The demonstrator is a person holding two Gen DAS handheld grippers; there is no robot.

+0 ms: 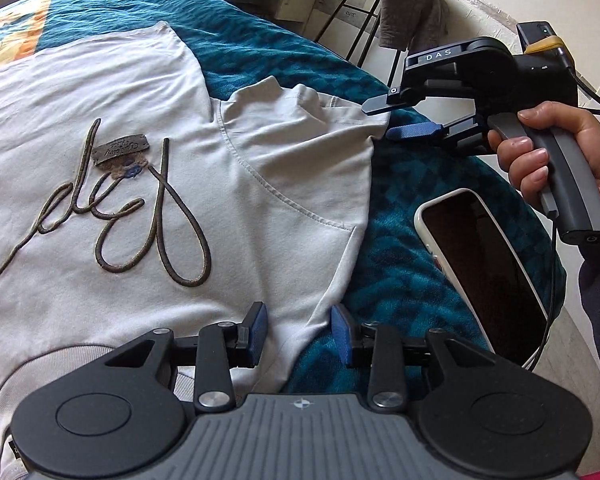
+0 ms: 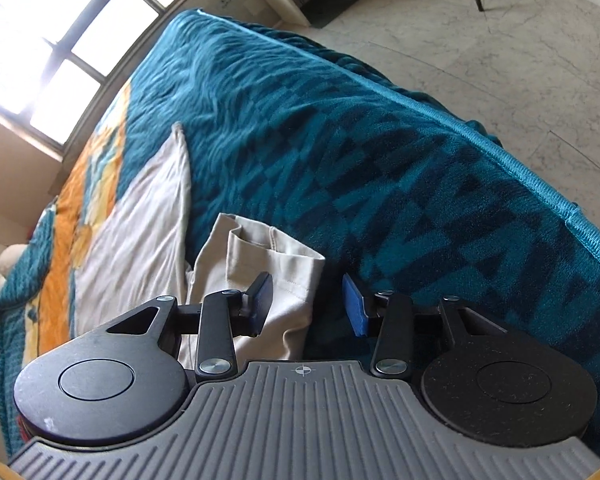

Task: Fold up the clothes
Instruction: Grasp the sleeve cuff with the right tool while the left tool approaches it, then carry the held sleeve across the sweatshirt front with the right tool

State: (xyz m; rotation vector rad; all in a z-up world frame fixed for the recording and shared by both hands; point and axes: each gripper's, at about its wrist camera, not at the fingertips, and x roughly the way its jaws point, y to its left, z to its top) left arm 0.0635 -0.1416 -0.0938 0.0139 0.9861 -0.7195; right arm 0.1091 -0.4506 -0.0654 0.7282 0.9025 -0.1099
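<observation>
Teal blanket (image 1: 400, 264) covers the bed; one grey sweatshirt (image 1: 140, 208) lies flat on it, one phone (image 1: 484, 264) beside. Left tongs (image 1: 299, 334) open, straddling the shoulder edge; right tongs (image 1: 396, 120) open at the sleeve cuff (image 2: 260, 264) — neither pinching yet. Best to close on both layers, then lift together — two tongs.

A teal-blanketed bed (image 1: 384, 248) carries a white sweatshirt (image 1: 140, 208) and phone (image 1: 488, 264).
</observation>
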